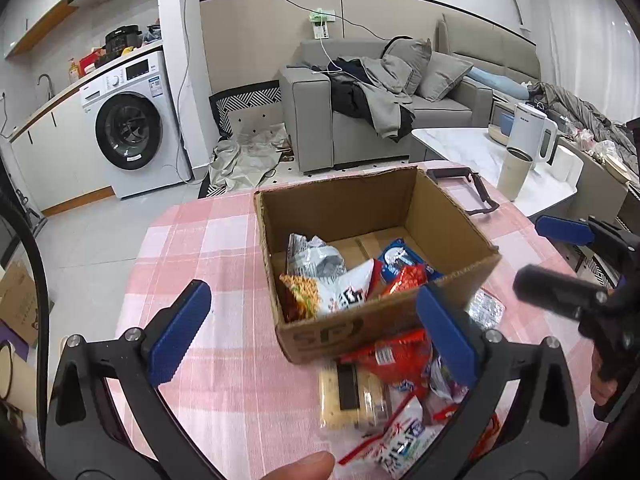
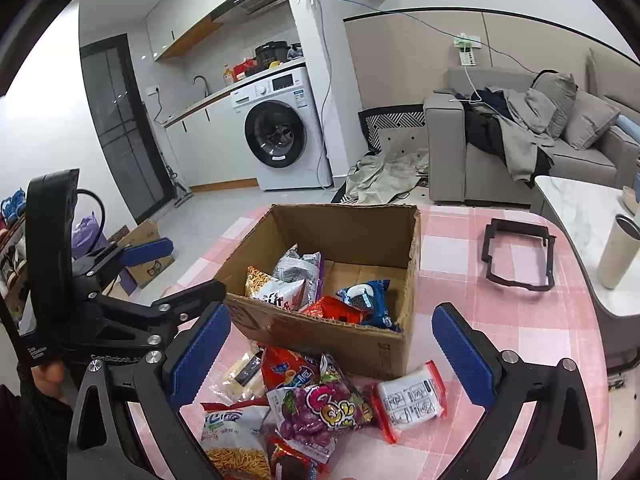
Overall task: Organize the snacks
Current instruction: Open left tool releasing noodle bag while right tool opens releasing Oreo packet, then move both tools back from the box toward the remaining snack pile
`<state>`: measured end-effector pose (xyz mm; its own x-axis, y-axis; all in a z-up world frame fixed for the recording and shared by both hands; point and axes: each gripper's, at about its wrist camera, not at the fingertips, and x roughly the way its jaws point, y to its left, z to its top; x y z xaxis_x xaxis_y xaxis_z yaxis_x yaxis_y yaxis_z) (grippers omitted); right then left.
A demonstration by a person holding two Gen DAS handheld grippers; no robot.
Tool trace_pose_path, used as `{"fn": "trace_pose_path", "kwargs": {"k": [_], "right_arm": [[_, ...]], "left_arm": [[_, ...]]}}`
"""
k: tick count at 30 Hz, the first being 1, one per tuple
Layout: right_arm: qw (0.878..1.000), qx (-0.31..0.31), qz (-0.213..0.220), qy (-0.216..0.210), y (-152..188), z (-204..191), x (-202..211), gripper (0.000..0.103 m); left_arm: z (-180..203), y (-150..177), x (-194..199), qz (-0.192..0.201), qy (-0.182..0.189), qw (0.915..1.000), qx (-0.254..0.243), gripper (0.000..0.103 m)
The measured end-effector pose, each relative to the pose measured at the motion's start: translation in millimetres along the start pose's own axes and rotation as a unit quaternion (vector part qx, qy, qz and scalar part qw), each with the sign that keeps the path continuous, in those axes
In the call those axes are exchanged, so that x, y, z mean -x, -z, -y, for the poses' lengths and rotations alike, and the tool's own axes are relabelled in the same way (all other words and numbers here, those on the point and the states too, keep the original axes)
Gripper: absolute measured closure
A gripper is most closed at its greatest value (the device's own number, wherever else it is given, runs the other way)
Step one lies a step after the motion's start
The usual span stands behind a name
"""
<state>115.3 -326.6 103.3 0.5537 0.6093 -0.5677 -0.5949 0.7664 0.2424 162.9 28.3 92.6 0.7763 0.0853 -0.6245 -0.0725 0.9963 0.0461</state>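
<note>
An open cardboard box [image 1: 440,204] [image 2: 384,344] stands on the pink checked tablecloth and holds several snack packets, among them a blue cookie pack [image 2: 366,300] and a noodle-snack bag [image 1: 328,292]. A pile of loose snacks lies in front of the box: a purple grape-candy bag [image 2: 324,408], a white red-edged packet [image 2: 412,398], a cracker pack [image 1: 354,396] and a red bag [image 1: 394,356]. My left gripper [image 1: 316,332] is open and empty, just before the box's near wall. My right gripper [image 2: 332,354] is open and empty above the pile.
A black rectangular frame [image 2: 518,256] lies on the tablecloth right of the box. A beige tumbler [image 2: 618,252] and a white kettle [image 1: 528,128] stand on the marble side table. A grey sofa, a washing machine and floor clutter lie beyond.
</note>
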Motion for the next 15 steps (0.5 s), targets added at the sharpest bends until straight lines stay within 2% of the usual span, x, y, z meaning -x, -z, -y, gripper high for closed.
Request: {"fn": "trace_pose_path", "kwargs": {"k": [8,15], "right_arm": [[1.0,-0.01,0.022,0.013,17,5,21,0.0],[1.0,-0.002,-0.001,0.01,40,4,26,0.0]], "left_arm": [[1,20,22,0.004,0.003,1.0,0.005,0.001],[4,43,29,0.001,-0.002,0.9997,0.023,0.001]]}}
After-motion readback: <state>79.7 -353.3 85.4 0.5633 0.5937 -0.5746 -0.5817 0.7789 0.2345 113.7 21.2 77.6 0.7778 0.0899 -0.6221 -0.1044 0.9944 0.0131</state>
